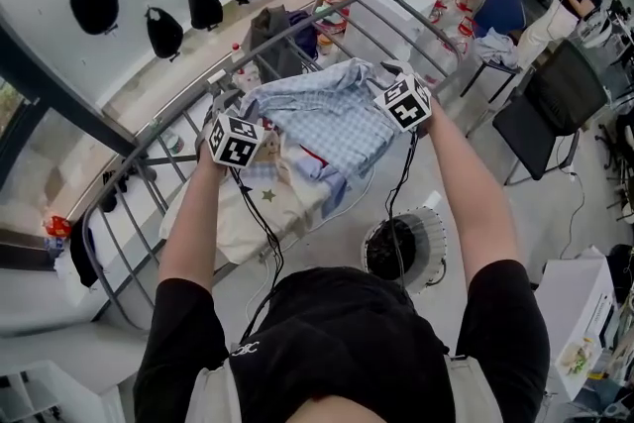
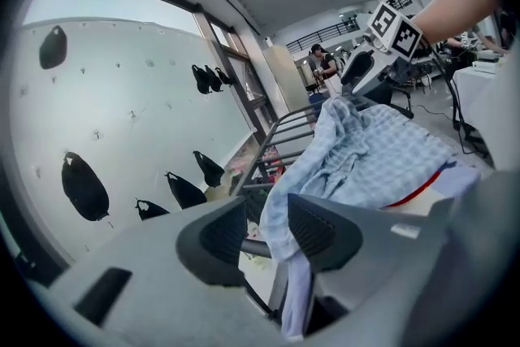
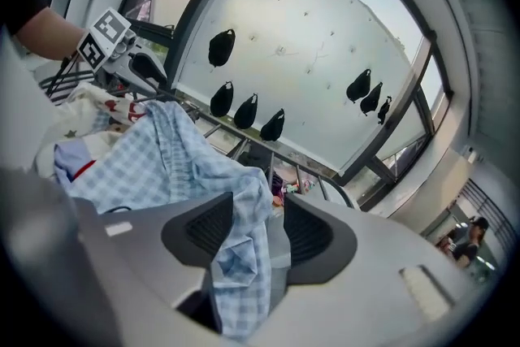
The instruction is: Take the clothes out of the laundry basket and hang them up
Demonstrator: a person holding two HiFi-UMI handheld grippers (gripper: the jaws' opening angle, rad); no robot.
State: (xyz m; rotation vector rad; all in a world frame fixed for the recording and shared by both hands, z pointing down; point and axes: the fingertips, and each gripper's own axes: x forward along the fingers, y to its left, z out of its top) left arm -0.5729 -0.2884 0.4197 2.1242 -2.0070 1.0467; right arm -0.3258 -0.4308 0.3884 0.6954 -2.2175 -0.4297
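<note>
The soft, light, floppy checked shirt (image 1: 332, 119) is being draped over the drying rack (image 1: 317, 10) at 12 o'clock, its edges lying loose between the parted left gripper (image 2: 266, 227) and right gripper (image 3: 258, 227), with the corners judged best for regrasping.

The scene is viewed steeply downward from the head. The checked shirt (image 1: 327, 119) and drying rack (image 1: 149, 149) are shared, seen close up, by both gripper views, which are turned toward each other.
</note>
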